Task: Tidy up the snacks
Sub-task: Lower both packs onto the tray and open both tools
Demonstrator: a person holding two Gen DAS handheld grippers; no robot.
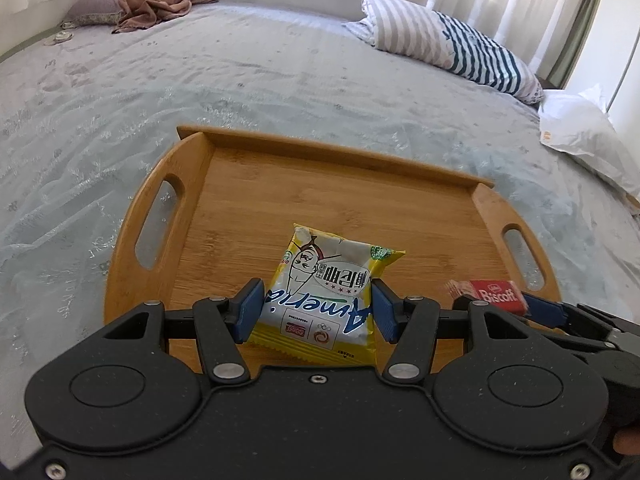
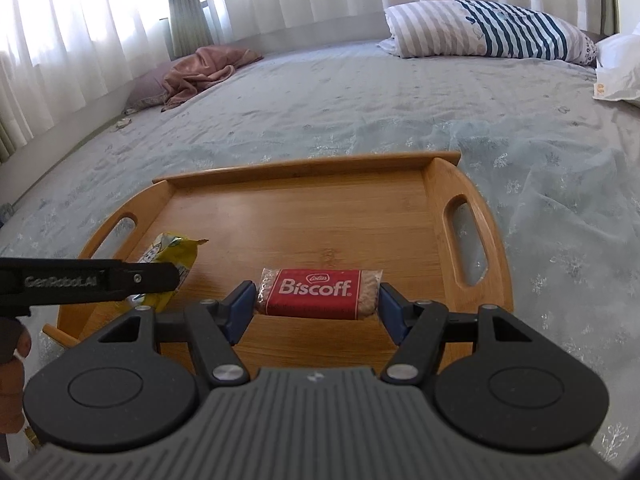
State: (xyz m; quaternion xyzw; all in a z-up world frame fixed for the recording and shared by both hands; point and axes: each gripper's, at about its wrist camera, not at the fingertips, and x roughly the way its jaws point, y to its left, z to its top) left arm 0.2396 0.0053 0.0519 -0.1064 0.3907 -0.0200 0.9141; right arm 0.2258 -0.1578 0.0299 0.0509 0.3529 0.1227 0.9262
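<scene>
Wooden tray (image 1: 248,200), 2 handle slots, on the bed (image 1: 280,92). Left hand-held gripper (image 1: 316,310): blue pads clamped on a yellow snack packet (image 1: 320,300), held over the tray's near edge. Right hand-held gripper (image 2: 318,306): pads clamped on a red Biscoff packet (image 2: 318,292), held over the tray, beside the yellow packet.

1. My left gripper (image 1: 316,312) covers the near end of the yellow snack packet (image 1: 320,296), so I cannot see that edge.
2. In the right wrist view that packet (image 2: 170,256) is mostly behind the left gripper's black body.
3. The Biscoff packet (image 1: 494,296) is blurred at its left end in the left wrist view.
4. The wooden tray (image 2: 304,168) loses its near rim behind my right gripper (image 2: 318,304).
5. Small objects (image 1: 60,37) by the far pillow are too tiny to identify.
</scene>
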